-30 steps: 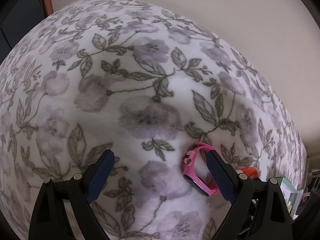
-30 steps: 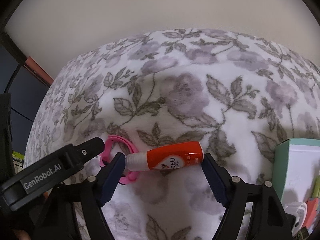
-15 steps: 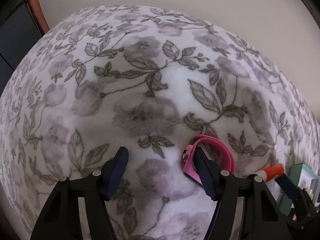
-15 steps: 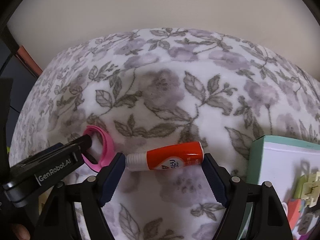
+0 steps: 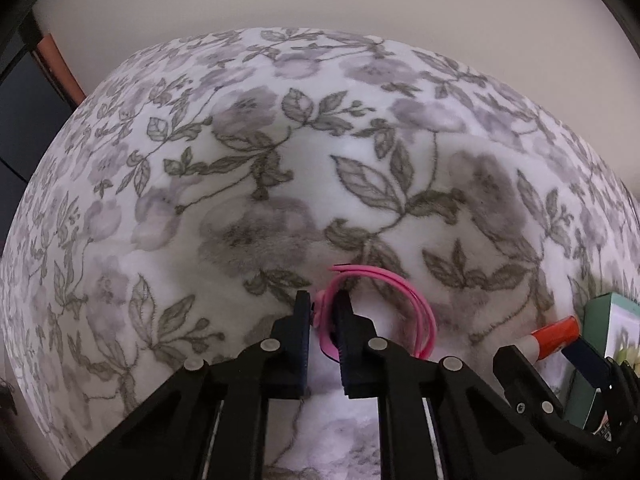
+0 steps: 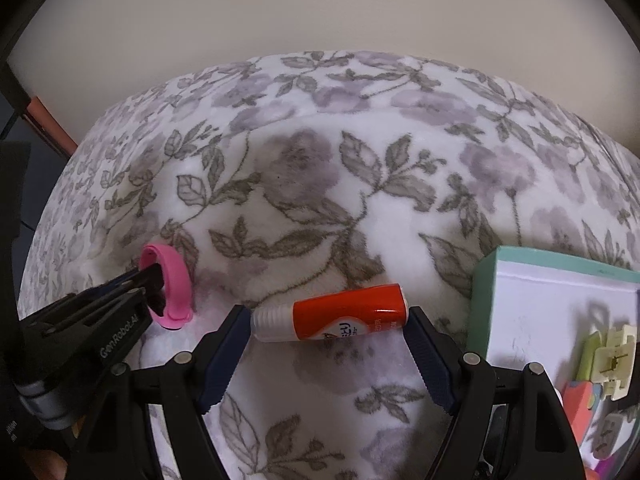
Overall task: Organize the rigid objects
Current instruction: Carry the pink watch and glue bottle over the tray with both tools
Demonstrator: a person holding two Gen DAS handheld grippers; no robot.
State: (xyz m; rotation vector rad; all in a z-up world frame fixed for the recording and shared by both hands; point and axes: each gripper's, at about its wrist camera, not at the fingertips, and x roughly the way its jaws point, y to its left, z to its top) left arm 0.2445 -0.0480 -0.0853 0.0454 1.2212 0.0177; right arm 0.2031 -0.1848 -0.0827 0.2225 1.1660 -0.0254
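My left gripper [image 5: 323, 312] is shut on a pink wristband watch [image 5: 416, 312], pinching its body while the strap loops out to the right; the watch also shows in the right wrist view [image 6: 176, 292]. My right gripper [image 6: 328, 320] is shut on an orange tube with a white cap [image 6: 340, 314], held crosswise end to end between the fingertips, just above the floral blanket [image 6: 320, 184]. The tube also shows at the right edge of the left wrist view [image 5: 554, 336].
A teal-rimmed open box [image 6: 560, 280] sits at the right, holding a white clip [image 6: 612, 360] and other small coloured items. A beige wall [image 6: 320, 12] stands behind the bed. Dark furniture [image 5: 24, 112] is at the far left.
My left gripper has closed from wide open onto the pink watch. The right gripper keeps its hold on the orange tube and has shifted right, bringing the box further into view.
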